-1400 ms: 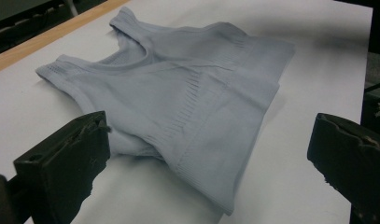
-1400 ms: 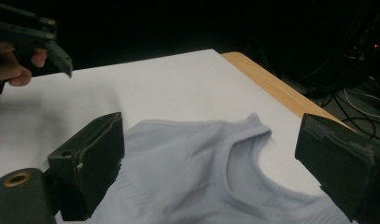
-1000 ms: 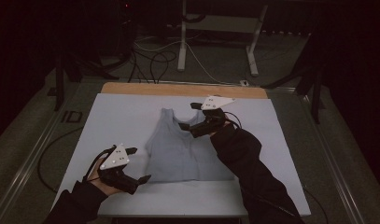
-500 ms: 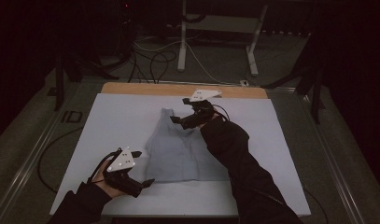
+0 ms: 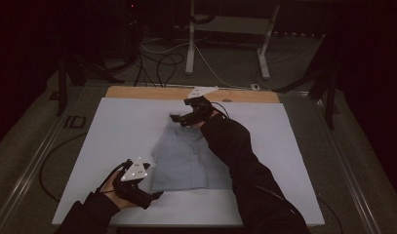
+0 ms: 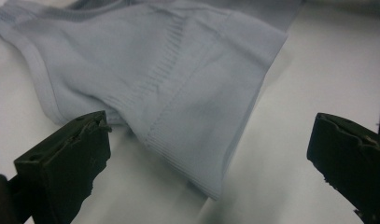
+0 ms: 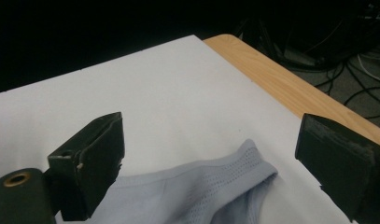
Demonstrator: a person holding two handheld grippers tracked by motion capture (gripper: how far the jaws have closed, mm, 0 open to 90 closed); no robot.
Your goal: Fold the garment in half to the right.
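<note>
A: What room do we have along the edges?

B: We see the white sheet (image 5: 113,131) covering most of the table, with a strip of bare wood (image 5: 147,91) left along the far edge. The pale blue garment (image 5: 186,161) lies near the middle, so open white surface runs wide on both sides of it and a narrower band lies between its near hem and the near edge.

A: And our left gripper (image 5: 154,196)?

B: We find it low at the garment's near left corner, just beside the hem. In the left gripper view its jaws stand wide apart, gripping nothing, and the ribbed corner of the garment (image 6: 187,107) lies between them, a little ahead of the tips.

A: The right gripper (image 5: 175,117)?

B: We see it at the far end of the garment, near the wooden strip, with the dark sleeve (image 5: 245,165) crossing over the garment's right side. In the right gripper view its jaws are also spread, holding nothing. A perforated strap end of the garment (image 7: 234,186) lies on the sheet between them, and the sheet's corner (image 7: 192,39) and wood edge (image 7: 281,88) lie beyond.
</note>
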